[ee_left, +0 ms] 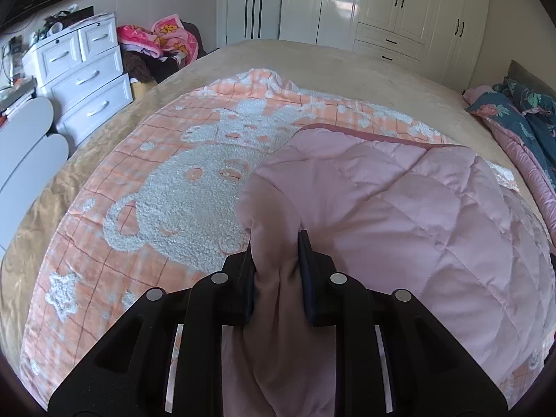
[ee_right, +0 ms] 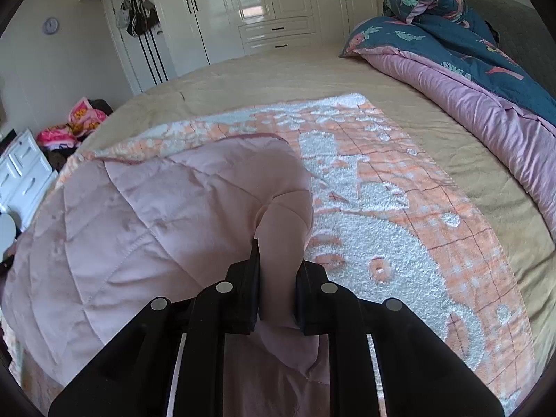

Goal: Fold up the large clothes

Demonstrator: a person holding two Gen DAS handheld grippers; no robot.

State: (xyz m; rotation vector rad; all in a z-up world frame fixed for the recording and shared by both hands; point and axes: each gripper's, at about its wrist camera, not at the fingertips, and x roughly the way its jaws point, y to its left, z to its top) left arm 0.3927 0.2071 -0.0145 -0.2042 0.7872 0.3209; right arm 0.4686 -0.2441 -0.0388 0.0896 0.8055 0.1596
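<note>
A pink quilted garment [ee_left: 417,215] lies bunched on an orange and white fleece blanket [ee_left: 180,187] spread over the bed. In the left wrist view my left gripper [ee_left: 276,243] is shut on a fold of the garment's left edge, the cloth bulging up between the two black fingers [ee_left: 307,271]. In the right wrist view the same pink garment [ee_right: 146,215] fills the left half, and my right gripper [ee_right: 278,260] is shut on a fold at its right edge. The orange blanket [ee_right: 399,215] lies bare to the right of it.
The bed's beige cover [ee_left: 347,66] stretches beyond the blanket. A rolled teal and pink duvet [ee_right: 469,80] lies along the bed's right side. A white drawer chest [ee_left: 83,80] and a pile of pink cloth [ee_left: 163,40] stand left of the bed; white wardrobes [ee_right: 271,10] line the far wall.
</note>
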